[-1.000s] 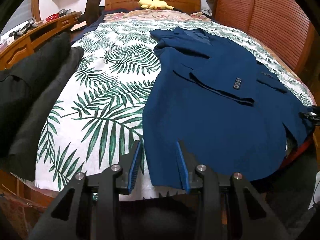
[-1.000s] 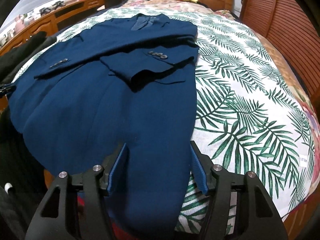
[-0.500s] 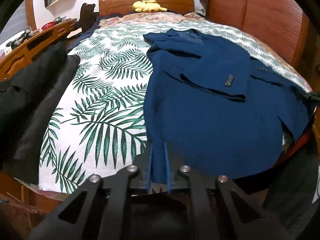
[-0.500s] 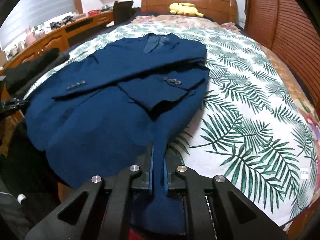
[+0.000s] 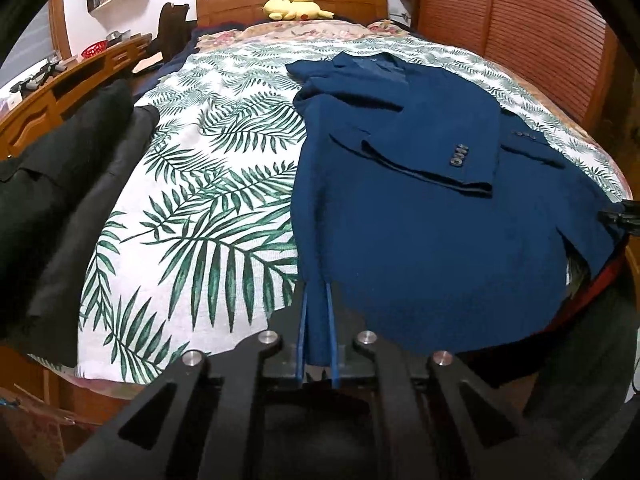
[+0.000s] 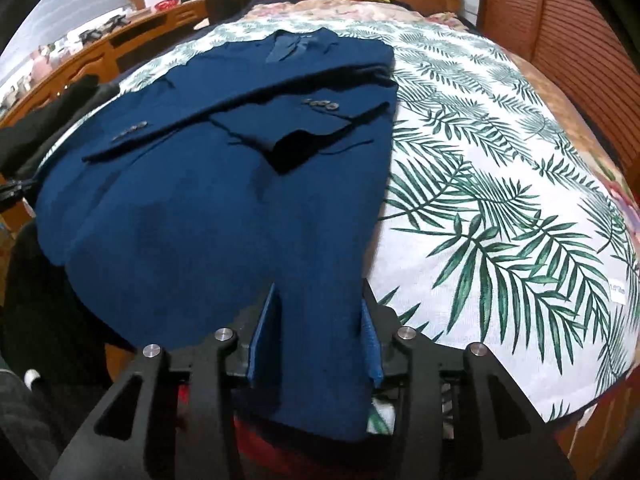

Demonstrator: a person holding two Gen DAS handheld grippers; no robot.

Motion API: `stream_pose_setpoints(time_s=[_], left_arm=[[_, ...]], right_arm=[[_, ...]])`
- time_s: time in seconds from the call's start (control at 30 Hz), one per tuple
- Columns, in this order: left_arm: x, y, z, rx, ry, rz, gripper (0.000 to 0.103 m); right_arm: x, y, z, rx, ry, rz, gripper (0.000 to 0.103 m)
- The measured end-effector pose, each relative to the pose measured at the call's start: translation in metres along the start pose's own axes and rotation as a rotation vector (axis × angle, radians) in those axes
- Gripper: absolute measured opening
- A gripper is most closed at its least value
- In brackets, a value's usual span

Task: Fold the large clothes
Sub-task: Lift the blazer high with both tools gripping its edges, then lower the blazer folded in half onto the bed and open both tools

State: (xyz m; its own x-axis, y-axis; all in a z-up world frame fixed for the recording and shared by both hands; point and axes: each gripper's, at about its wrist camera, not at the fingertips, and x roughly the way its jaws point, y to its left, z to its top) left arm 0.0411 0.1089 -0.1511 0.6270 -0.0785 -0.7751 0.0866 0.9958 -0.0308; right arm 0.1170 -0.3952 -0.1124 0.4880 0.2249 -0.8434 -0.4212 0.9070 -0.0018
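Note:
A navy blue suit jacket (image 5: 420,220) lies flat on the bed with its collar toward the headboard and both sleeves folded across its front. My left gripper (image 5: 316,292) is shut on the jacket's near left hem corner, with the blue pads pinching the cloth. In the right wrist view the jacket (image 6: 200,200) fills the left half of the bed. My right gripper (image 6: 319,294) is at the near right hem. Its jaws are opening, and the cloth lies loose between the parted pads.
A palm-leaf bedspread (image 5: 208,200) covers the bed. Black garments (image 5: 60,184) lie along its left side. A yellow plush toy (image 5: 294,8) rests by the wooden headboard. A wooden desk (image 5: 68,76) runs on the left, slatted wooden doors (image 5: 520,20) on the right.
Both grippers closed on the jacket's hem from open. The left one stays shut on it, while the right one's pads have since parted again off the cloth.

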Motion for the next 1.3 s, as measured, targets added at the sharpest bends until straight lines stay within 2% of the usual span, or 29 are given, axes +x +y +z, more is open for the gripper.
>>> stream_pose_setpoints(time_s=[0.03,0.07,0.13,0.2,0.33,0.43,0.57,0.73,0.97,1.03,1.13,1.23,1.3], left_arm=[[-0.002,-0.001,0.002,-0.005,-0.005,-0.005,0.003],[-0.008,-0.001,0.005,-0.016,-0.023,-0.018,0.002],[-0.025,-0.004,0.014,-0.018,-0.073,-0.033,0.002],[-0.051,-0.009,0.031,-0.002,-0.146,-0.038,0.002],[-0.095,-0.026,0.073,0.054,-0.260,-0.054,0.002],[-0.129,-0.043,0.108,0.095,-0.341,-0.072,0.002],[-0.176,-0.057,0.136,0.133,-0.440,-0.080,0.002],[-0.243,-0.070,0.162,0.181,-0.563,-0.052,0.002],[-0.312,-0.075,0.182,0.200,-0.676,-0.057,0.002],[-0.319,-0.076,0.186,0.204,-0.691,-0.026,0.002],[-0.307,-0.072,0.197,0.195,-0.662,-0.010,0.002],[-0.268,-0.064,0.212,0.175,-0.601,0.008,0.002],[-0.237,-0.060,0.219,0.160,-0.562,0.024,0.002]], right_arm=[[0.001,0.002,0.000,-0.010,0.004,0.010,0.030],[-0.001,0.005,0.002,-0.024,-0.004,0.008,0.008],[-0.009,0.009,0.007,-0.031,-0.035,0.031,0.006],[-0.026,0.013,0.019,-0.036,-0.101,0.045,0.005],[-0.077,0.015,0.056,-0.009,-0.259,0.097,0.005],[-0.107,0.024,0.080,-0.011,-0.339,0.110,0.005],[-0.157,0.038,0.106,-0.029,-0.455,0.123,0.004],[-0.224,0.048,0.119,-0.057,-0.585,0.128,0.004],[-0.308,0.050,0.114,-0.091,-0.711,0.107,0.004],[-0.325,0.047,0.113,-0.094,-0.737,0.082,0.004],[-0.331,0.037,0.116,-0.076,-0.731,0.047,0.005],[-0.308,0.023,0.129,-0.057,-0.673,0.002,0.005],[-0.277,0.014,0.140,-0.041,-0.608,-0.020,0.005]])
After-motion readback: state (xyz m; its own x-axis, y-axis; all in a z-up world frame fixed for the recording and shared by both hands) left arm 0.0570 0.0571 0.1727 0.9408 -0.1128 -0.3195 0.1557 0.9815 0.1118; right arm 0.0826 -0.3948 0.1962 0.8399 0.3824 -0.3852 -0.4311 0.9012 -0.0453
